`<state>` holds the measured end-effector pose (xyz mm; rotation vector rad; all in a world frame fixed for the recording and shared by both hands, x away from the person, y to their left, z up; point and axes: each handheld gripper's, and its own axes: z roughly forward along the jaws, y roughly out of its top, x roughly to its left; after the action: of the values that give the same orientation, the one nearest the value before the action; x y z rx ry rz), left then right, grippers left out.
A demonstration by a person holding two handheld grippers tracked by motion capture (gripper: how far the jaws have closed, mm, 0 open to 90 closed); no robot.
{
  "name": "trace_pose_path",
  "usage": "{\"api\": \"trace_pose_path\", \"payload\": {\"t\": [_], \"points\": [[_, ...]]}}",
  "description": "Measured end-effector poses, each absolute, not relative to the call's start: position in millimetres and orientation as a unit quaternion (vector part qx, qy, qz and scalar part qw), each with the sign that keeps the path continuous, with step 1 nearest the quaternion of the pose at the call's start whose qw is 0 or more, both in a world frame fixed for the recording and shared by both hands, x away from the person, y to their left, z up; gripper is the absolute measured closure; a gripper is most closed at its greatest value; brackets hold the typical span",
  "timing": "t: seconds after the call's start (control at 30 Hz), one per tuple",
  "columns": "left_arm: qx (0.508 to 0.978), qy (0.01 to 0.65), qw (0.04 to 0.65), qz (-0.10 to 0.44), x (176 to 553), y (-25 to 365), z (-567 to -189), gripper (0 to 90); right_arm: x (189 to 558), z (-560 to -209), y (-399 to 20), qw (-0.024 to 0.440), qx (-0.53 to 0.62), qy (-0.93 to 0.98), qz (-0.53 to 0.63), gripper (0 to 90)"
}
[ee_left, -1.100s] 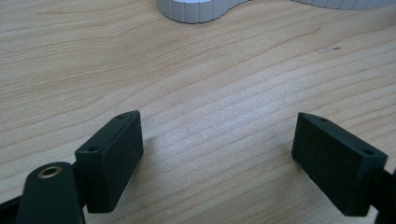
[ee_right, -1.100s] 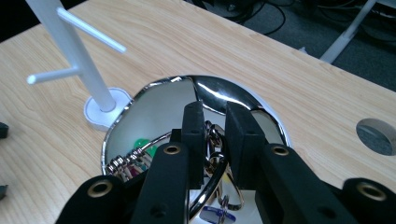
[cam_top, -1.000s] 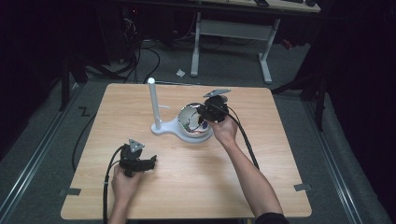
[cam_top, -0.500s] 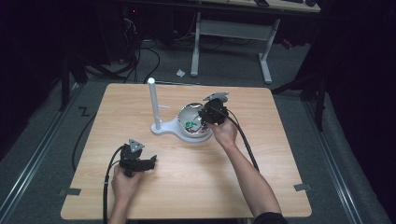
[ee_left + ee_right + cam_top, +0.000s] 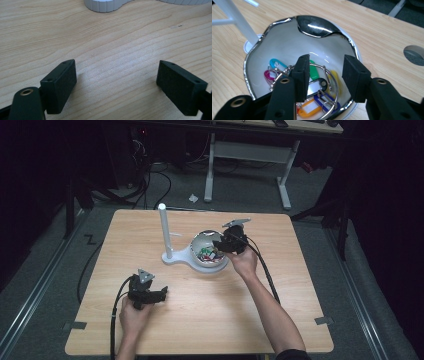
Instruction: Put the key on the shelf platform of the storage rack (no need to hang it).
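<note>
Right gripper [image 5: 325,72] stood partly open over the bowl [image 5: 262,47], key tags [image 5: 312,96] directly below its jaws, none held. Left gripper [image 5: 116,82] rested wide open on bare table [image 5: 112,37], empty.

No legible text, brand or number was seen | key tags [image 5: 312,88] in the bowl [image 5: 287,42] carried blank label windows | table [image 5: 300,295] unmarked

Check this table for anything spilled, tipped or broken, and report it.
Nothing stands out. The key tags all lie inside the shiny bowl, the white post stands upright, and the table shows no spill.
</note>
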<state>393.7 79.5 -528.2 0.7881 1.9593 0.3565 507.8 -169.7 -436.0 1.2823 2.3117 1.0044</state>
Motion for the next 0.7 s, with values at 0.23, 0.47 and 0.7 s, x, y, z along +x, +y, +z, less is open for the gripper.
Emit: {"api": "trace_pose_path", "payload": {"t": [0.23, 0.47, 0.7], "points": [[0.330, 0.798, 0.481, 0.150, 394, 80, -529, 16.8, 495, -422, -184, 0.172, 0.443, 0.800, 0.366, 51.0], [0.330, 0.798, 0.481, 0.149, 394, 80, -529, 16.8, 486, -412, -201, 0.179, 0.444, 0.794, 0.374, 47.8], [0.326, 0.801, 0.480, 0.148, 394, 80, -529, 16.8, 477, -404, -216, 0.184, 0.450, 0.789, 0.377, 46.2]]}}
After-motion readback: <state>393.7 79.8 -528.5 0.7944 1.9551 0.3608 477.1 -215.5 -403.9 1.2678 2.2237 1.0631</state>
